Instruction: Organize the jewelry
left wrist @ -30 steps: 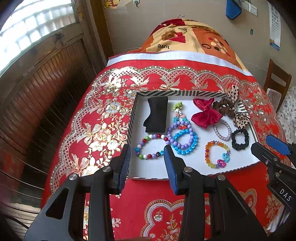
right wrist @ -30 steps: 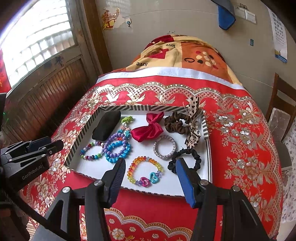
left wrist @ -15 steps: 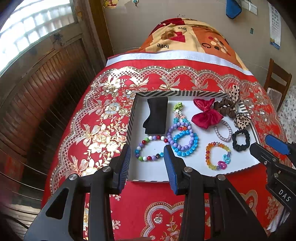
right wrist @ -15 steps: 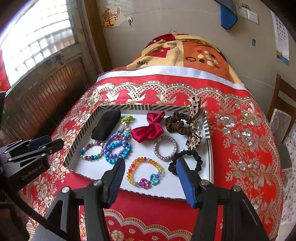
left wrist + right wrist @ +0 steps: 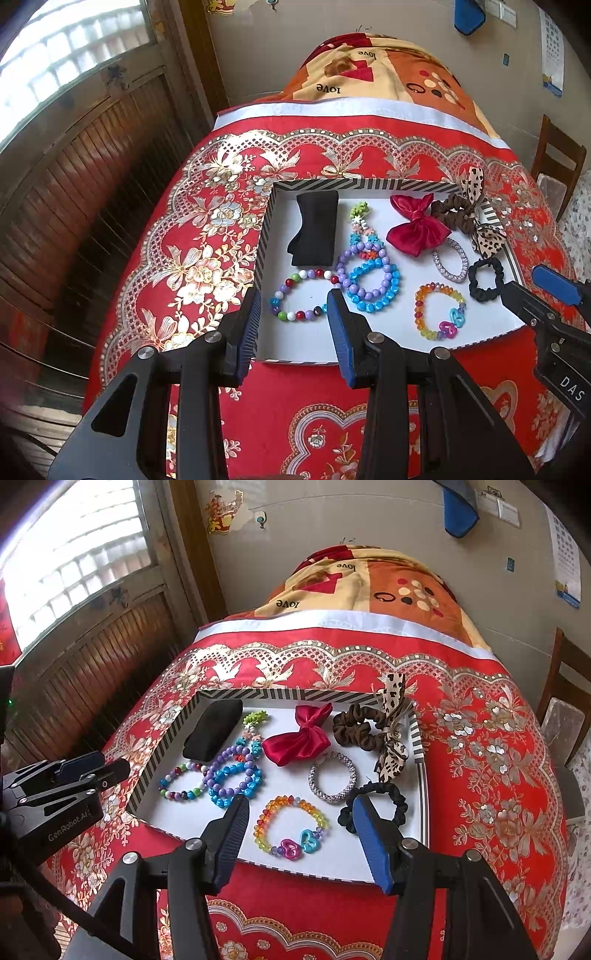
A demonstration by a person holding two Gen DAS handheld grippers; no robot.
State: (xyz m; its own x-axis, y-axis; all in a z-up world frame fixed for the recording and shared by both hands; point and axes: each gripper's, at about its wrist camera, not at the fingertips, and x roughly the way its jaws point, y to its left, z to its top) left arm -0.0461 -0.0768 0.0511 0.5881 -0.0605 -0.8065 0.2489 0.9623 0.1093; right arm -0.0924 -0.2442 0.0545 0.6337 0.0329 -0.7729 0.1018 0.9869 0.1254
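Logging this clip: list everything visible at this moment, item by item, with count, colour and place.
tray: 1, white floor, striped rim, on the red cloth.
black pouch: 1, tray's far left corner.
flower-bead strand: 1, multicolour, right of the pouch.
mixed bead bracelet: 1, multicolour, tray's left side.
purple bracelet: 1, overlapping the blue one.
blue bracelet: 1, tray's middle left.
red bow: 1, far middle.
brown scrunchie: 1, leopard ribbon, far right.
silver bracelet: 1, middle right.
black scrunchie: 1, near right.
rainbow bracelet: 1, pink and blue links, near middle.
tablecloth: 1, red floral.
blanket: 1, orange, behind.
chair: 1, wooden, right.
left gripper: open, empty.
right gripper: open, empty.
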